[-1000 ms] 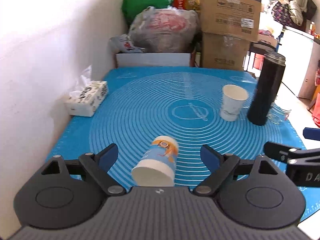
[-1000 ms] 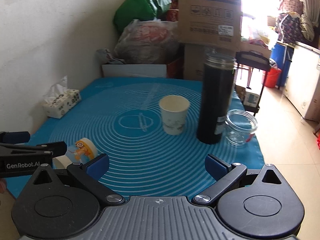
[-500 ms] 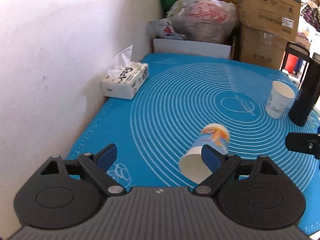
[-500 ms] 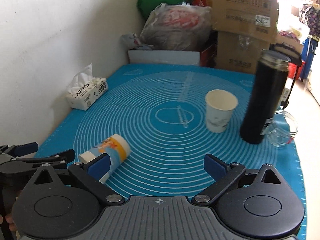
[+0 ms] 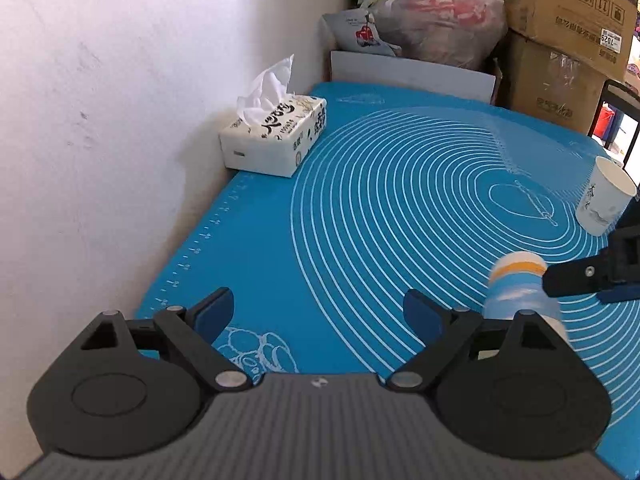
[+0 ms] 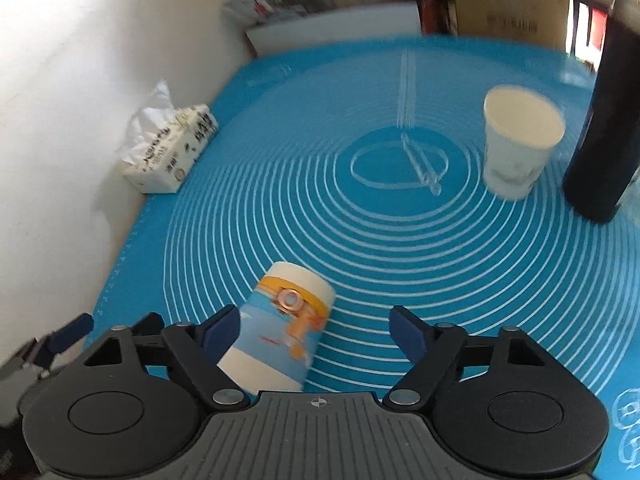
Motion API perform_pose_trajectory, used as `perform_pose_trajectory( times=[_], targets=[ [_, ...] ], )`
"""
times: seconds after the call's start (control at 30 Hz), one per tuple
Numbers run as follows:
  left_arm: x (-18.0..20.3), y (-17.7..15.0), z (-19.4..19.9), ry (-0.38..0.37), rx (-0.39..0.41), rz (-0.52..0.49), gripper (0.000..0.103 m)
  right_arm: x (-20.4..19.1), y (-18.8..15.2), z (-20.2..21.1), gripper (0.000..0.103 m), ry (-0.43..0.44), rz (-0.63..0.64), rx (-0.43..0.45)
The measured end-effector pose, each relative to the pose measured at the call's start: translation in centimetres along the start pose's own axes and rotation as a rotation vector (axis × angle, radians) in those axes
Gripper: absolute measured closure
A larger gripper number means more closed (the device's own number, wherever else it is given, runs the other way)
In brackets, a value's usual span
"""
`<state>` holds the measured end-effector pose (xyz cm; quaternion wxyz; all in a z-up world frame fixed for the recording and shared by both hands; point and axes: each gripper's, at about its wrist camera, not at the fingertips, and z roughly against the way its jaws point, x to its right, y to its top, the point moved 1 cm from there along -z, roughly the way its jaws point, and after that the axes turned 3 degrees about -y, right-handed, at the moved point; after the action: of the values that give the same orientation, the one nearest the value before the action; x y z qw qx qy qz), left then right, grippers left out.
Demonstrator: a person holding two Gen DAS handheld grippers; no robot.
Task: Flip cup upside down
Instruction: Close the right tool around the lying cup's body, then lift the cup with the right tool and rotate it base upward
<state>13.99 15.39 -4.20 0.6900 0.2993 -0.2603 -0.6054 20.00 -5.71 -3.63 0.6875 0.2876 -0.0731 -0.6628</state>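
Note:
A paper cup (image 6: 280, 328) with a blue and orange cartoon print lies on its side on the blue mat (image 6: 400, 240), base pointing away. My right gripper (image 6: 316, 330) is open, and the cup lies between its fingers, close to the left one. In the left wrist view the same cup (image 5: 520, 288) lies at the right, behind my right finger. My left gripper (image 5: 320, 312) is open and empty over the mat's near left part. The right gripper's finger (image 5: 580, 276) shows beside the cup there.
A white paper cup (image 6: 520, 144) stands upright at the right, next to a tall black flask (image 6: 604, 120). A tissue box (image 6: 168, 152) sits by the white wall at the left. Bags and cardboard boxes (image 5: 560, 32) stand behind the mat.
My right gripper has moved left and forward until the lying cup is between its fingers. My left gripper has swung left, away from the cup.

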Motion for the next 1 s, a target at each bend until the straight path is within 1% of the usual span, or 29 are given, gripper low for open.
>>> perform_pose_trajectory(
  times=[0.1,0.4,0.47,0.5,0.53,0.57,0.7,0.77,0.87,0.93,1.0],
  targets=[
    [0.0,0.1,-0.7,-0.014,-0.005,0.008,0.012,0.3,0.6,-1.5,0.027,0.005,-0.035,-0.054],
    [0.3,0.2,-1.9,-0.048,-0.013,0.014,0.012,-0.4,1.9,-4.0,0.029,0.03,-0.054,-0.125],
    [0.3,0.1,-2.0,-0.046,-0.014,0.014,0.012,-0.8,2.2,-4.9,0.03,0.038,-0.052,-0.146],
    [0.3,0.1,-2.0,-0.046,-0.015,0.015,0.012,-1.1,2.2,-5.2,0.032,0.046,-0.058,-0.155],
    [0.3,0.0,-2.0,-0.046,-0.017,0.016,0.012,-1.3,2.2,-5.4,0.034,0.056,-0.067,-0.161],
    [0.2,0.0,-2.1,-0.045,-0.018,0.016,0.012,-1.5,2.1,-5.6,0.04,0.066,-0.073,-0.167],
    [0.0,0.0,-2.1,-0.039,-0.02,0.018,0.012,-2.7,1.9,-6.0,0.039,0.062,-0.047,-0.165],
    [-0.1,0.0,-2.0,-0.043,-0.017,0.027,0.012,-2.8,1.9,-5.9,0.04,0.067,-0.055,-0.154],
    [-0.2,0.2,-1.7,-0.043,-0.007,0.031,0.012,-2.9,1.6,-4.8,0.045,0.083,-0.04,-0.102],
    [0.0,0.3,-1.4,-0.042,0.002,0.032,0.012,-3.1,1.4,-3.6,0.045,0.064,0.0,-0.031],
    [0.1,0.4,-1.1,-0.043,0.017,0.031,0.012,-3.4,1.2,-2.3,0.046,0.01,0.063,0.062]
  ],
)
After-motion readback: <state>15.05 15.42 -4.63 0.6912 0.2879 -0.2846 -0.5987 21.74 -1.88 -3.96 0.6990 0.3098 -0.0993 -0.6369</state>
